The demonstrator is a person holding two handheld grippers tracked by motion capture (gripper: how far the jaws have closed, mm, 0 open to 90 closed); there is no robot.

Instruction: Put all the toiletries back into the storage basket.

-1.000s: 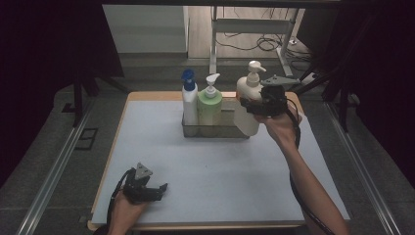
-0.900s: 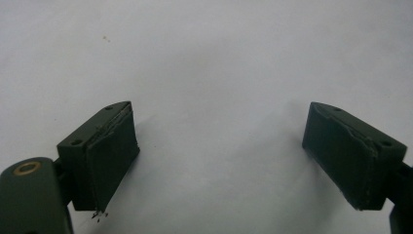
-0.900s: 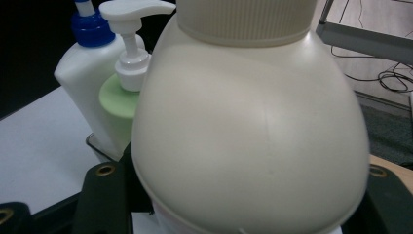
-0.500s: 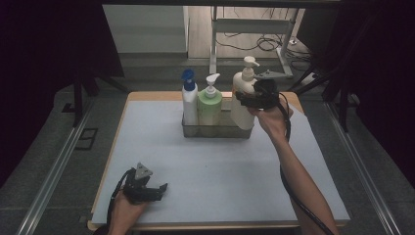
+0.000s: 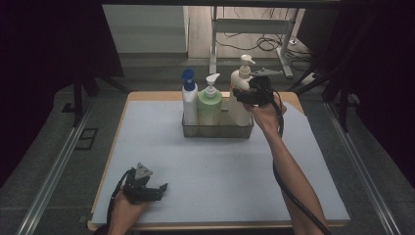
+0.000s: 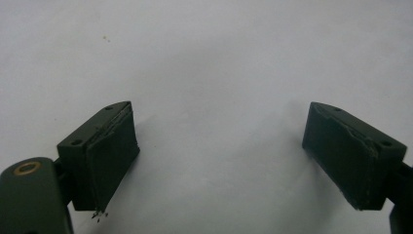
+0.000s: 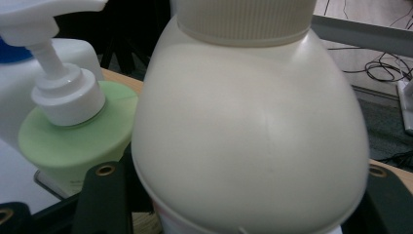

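Cream bottle [image 5: 241,100]: stands upright at the right end of the clear bin [image 5: 218,130], at the far middle of the surface [image 5: 235,171]; its long axis is vertical, pump head on top.
Right gripper [image 5: 250,94]: held at the bottle's upper body from the right side, its fingers reaching left around the shoulder.
Right fingers: they stand either side of the bottle's belly and look closed on it, though the contact faces themselves are hidden behind the bottle.
Left gripper [image 5: 147,188]: rests at the near left of the surface, well apart from the bin; its fingers are spread wide with nothing between them.
Nearer hand: the right, by far.
Key relation: the bottle sits straight ahead between the right fingers, with the green bottle [image 5: 209,105] just beside it on the left and the blue-capped bottle [image 5: 189,100] beyond; any lift should go straight up along the axis.
Right gripper view: shows the cream bottle [image 7: 248,126] close up and the green bottle [image 7: 73,141] just beside it.
High view: shows the bottle's base down inside the bin.
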